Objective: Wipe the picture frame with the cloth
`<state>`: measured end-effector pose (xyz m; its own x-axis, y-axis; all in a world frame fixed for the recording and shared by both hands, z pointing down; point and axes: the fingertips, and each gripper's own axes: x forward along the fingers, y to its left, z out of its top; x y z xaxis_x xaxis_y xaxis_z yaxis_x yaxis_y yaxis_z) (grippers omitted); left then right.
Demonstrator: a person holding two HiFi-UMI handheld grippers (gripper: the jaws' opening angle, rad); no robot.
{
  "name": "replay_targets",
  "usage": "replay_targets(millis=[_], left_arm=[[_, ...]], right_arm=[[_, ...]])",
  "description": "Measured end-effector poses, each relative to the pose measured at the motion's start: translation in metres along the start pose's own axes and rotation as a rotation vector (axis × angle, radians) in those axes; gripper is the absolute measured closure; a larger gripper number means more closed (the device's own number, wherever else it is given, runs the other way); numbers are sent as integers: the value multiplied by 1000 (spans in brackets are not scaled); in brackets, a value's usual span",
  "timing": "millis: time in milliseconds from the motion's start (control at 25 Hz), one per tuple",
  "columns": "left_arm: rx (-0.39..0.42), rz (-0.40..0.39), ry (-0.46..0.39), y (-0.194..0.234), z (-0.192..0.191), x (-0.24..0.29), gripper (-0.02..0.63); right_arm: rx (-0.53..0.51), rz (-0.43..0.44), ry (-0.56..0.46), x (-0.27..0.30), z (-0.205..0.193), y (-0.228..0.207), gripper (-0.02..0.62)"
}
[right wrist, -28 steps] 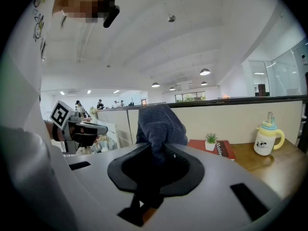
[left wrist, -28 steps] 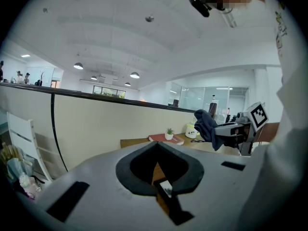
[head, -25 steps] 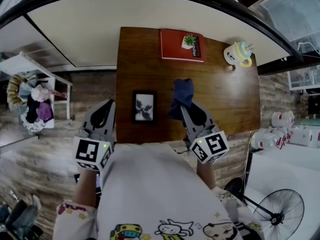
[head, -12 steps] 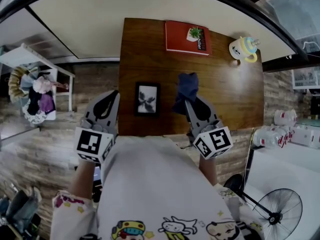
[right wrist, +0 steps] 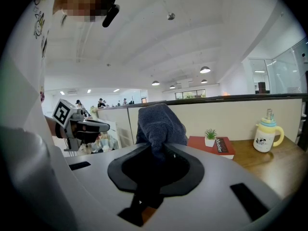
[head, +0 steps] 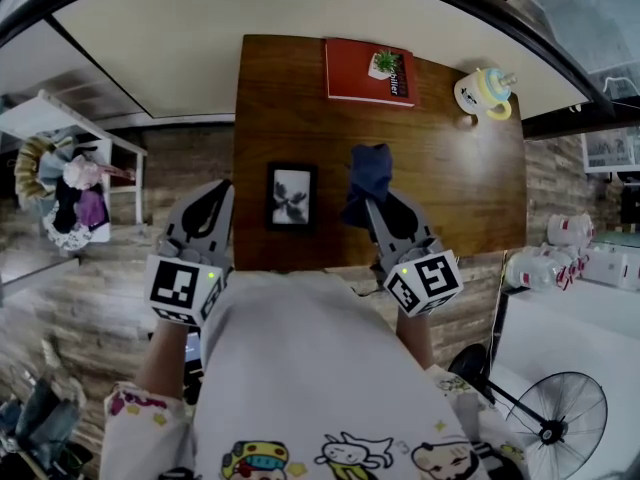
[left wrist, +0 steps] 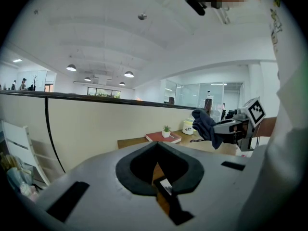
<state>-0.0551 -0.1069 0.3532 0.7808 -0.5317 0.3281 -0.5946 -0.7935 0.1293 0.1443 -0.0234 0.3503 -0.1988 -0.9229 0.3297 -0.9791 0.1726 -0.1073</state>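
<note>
Head view shows the picture frame (head: pixel 291 196) lying flat and face up near the front edge of the bench (head: pixel 450 188), untouched, which leaves its glass open to a wipe from above. Just to its right and apart from it, the dark blue cloth (head: pixel 368 178) bunches out of the right tongs (head: pixel 372 206), which pinch it by one fold so the loose bulk can serve as a pad; wiping, I judge, has not begun. The left tongs (head: pixel 222 190) hover off the bench's left corner, pressed together and empty, probably ready to steady the frame. Along the far edge, well clear, sit a red book (head: pixel 352 78) carrying a small potted plant (head: pixel 385 63), and a mug (head: pixel 480 96)
</note>
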Motion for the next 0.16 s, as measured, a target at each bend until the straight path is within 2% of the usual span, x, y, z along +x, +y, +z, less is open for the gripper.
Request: replay_targets(millis=[160], left_arm=[[3, 1, 9, 0, -2, 0, 603]], right_arm=[[-2, 5, 3, 0, -2, 0, 543]])
